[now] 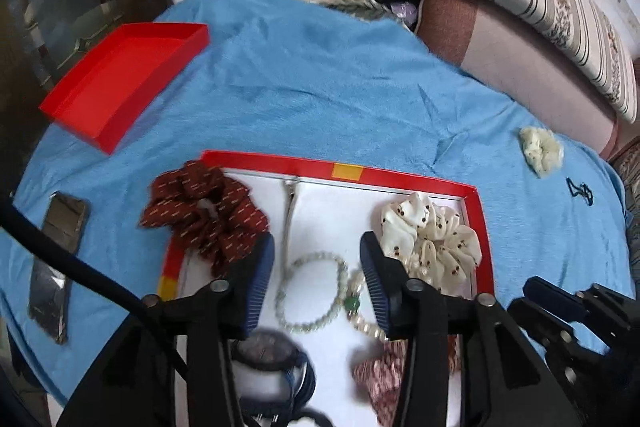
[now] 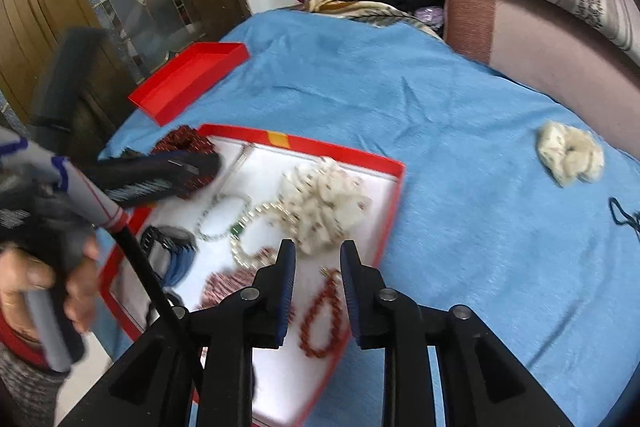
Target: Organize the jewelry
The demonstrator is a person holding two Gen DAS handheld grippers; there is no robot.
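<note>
Both grippers spread, empty above tray: left over bead bracelet, right over red beads; lift well clear, avoiding snags.

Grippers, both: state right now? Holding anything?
Left gripper: open, nothing held, above the pale bead bracelet in the red box.
Right gripper: open, nothing held, above the red bead bracelet.

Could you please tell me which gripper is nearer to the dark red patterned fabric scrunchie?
Left. The left gripper has one finger right beside the dark red patterned fabric scrunchie on the tray's left edge. The right gripper hangs over the tray's opposite side.
</note>
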